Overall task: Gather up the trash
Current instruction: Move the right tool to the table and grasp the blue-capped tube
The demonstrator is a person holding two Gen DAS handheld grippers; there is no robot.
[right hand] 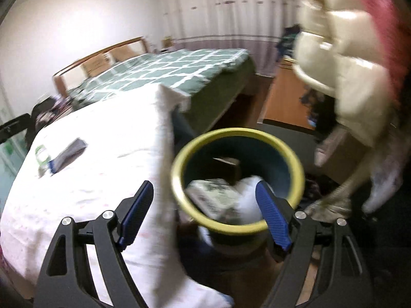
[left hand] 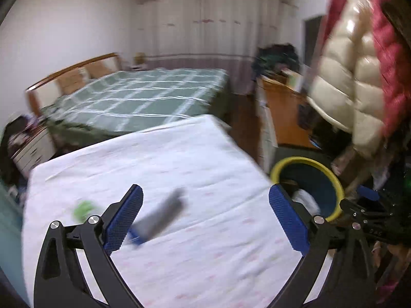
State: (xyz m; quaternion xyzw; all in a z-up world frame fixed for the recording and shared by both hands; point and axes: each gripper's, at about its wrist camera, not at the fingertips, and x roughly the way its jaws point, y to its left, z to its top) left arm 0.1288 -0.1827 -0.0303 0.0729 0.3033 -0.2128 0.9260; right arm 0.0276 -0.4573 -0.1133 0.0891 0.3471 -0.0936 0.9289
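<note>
Both sets of jaws stand spread with nothing between the pads: the left gripper [left hand: 205, 215] gapes wide over the white cloth [left hand: 179, 169] in the lower half of its view, and the right gripper [right hand: 205, 215] is parted a little less, low in its own view, with the bin [right hand: 295, 164] seen behind its blue pads but not touched by them, as far as the blur lets me judge. No trash is held by either one. What remains to collect lies on the cloth: a dark, flat, oblong wrapper or pouch [left hand: 161, 217] with a blue end, just right of the left gripper's left pad, and a small green-and-white scrap [left hand: 83, 209] beside it, further left. In the right wrist view the same two sit together at the left edge of the frame, the wrapper [right hand: 68, 155] and the scrap [right hand: 42, 154]. Both pictures are smeared, so what exactly they are I cannot tell. I judge both to be light, thin and soft enough to crumple, possibly slick if they are foil or plastic, and not fragile. The wrapper looks best pinched across its narrow width near the middle, and the scrap taken whole between the pads. The yellow-rimmed bin stands off the cloth's right edge, with a printed white packet [right hand: 213, 197] and a dark box already inside it.
</note>
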